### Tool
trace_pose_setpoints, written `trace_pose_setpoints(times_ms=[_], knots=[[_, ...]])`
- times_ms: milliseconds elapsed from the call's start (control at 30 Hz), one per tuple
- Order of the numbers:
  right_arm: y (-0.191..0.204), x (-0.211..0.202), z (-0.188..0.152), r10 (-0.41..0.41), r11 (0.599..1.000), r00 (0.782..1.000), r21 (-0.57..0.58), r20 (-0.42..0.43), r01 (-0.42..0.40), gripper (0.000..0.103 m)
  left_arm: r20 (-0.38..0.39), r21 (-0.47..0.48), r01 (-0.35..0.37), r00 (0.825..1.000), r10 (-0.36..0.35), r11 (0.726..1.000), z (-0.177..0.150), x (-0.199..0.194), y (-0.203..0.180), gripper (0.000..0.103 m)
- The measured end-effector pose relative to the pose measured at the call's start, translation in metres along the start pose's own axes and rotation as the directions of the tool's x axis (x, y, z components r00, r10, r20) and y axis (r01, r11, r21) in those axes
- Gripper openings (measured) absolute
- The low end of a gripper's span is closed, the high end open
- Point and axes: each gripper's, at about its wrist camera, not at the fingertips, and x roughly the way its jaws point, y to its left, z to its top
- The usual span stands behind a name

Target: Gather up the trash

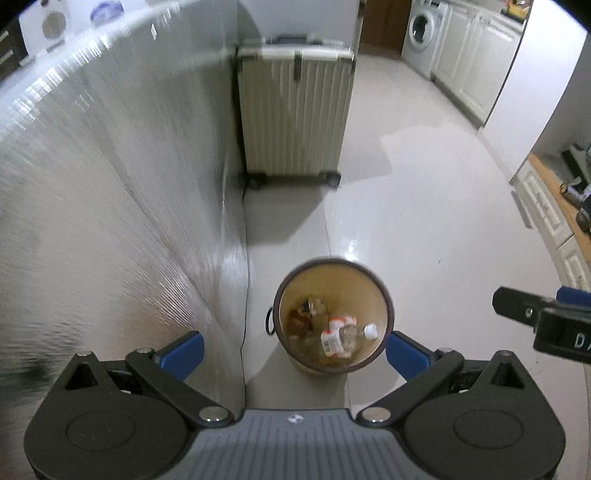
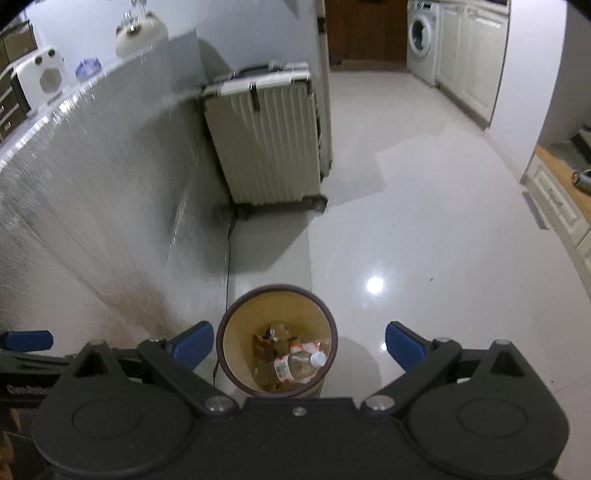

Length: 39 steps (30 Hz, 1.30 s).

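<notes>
A round tan trash bin (image 1: 295, 273) with a dark rim stands on the pale floor beside a silver cabinet side. Inside lie a clear plastic bottle (image 1: 351, 334) with a white cap and orange label, plus other wrappers. My left gripper (image 1: 295, 350) hovers above the bin, open, nothing between its blue fingertips. In the right wrist view the same bin (image 2: 240, 310) sits below my right gripper (image 2: 299, 347), also open and empty, with the bottle (image 2: 299, 363) visible in it. The right gripper's tip (image 1: 517, 304) shows at the left view's right edge.
A ribbed cream suitcase (image 1: 295, 114) stands on wheels behind the bin against the wall. The silver cabinet side (image 1: 110, 203) rises on the left. A black cable (image 2: 227, 266) runs down to the floor. A washing machine (image 1: 423, 33) and white cupboards (image 1: 476, 70) line the far right.
</notes>
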Motion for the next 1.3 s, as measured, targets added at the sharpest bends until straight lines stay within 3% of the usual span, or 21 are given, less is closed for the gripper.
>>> trace_pose_setpoints(times_ms=[367, 467, 767, 1300], knots=[[0.005, -0.073, -0.005, -0.020, 1.000, 0.997, 0.021, 0.076, 0.018, 0.100, 0.125, 0.020, -0.009, 0.992, 0.007, 1.000, -0.010, -0.084, 0.012, 0.103], [0.009, -0.087, -0.008, -0.022, 0.999, 0.996, 0.027, 0.084, 0.020, 0.100, 0.126, 0.008, 0.060, 0.990, -0.060, 0.998, -0.014, -0.097, 0.019, 0.103], [0.024, -0.133, -0.017, -0.030, 0.999, 0.991, 0.024, 0.129, 0.027, 0.100, 0.190, 0.024, 0.027, 0.981, -0.031, 0.999, -0.026, -0.143, 0.032, 0.103], [0.053, -0.167, -0.030, -0.035, 0.999, 0.991, -0.012, 0.130, 0.037, 0.100, 0.157, -0.009, -0.028, 0.987, 0.029, 1.000, -0.047, -0.163, 0.062, 0.103]])
